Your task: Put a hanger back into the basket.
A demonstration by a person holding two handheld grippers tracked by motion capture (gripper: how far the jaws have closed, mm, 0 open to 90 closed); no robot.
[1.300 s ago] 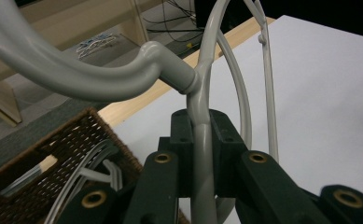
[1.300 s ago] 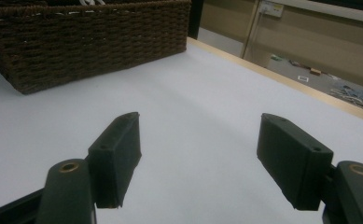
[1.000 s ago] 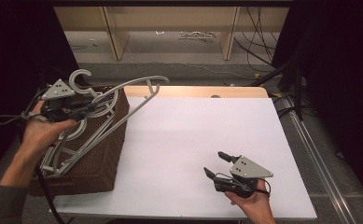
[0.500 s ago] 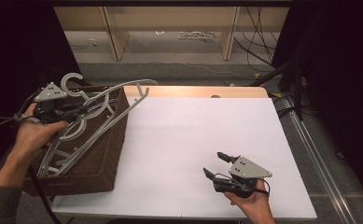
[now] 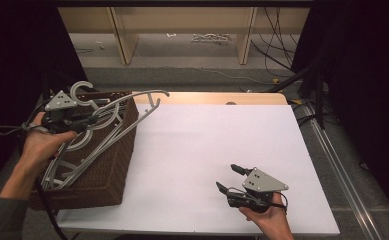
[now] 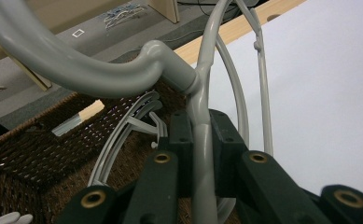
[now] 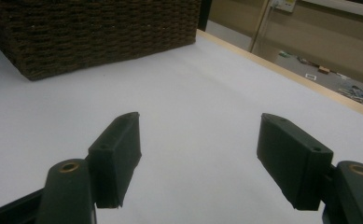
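Extraction step: left gripper (image 5: 82, 121) clamps grey hanger (image 5: 127, 102) over wicker basket (image 5: 107, 170), far left. Right gripper (image 5: 230, 179) wide, empty, near right. Next, probably: clear rim, untangle from others.

White table top (image 5: 207, 145) with wooden far edge; cables (image 5: 277, 35) on the floor beyond

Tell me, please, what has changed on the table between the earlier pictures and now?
The left gripper, shut on the grey hanger, has drifted a little toward the left edge of the high view, taking the hanger with it above the wicker basket. Nothing was taken hold of or let go. The right gripper stayed open and still over the white table.
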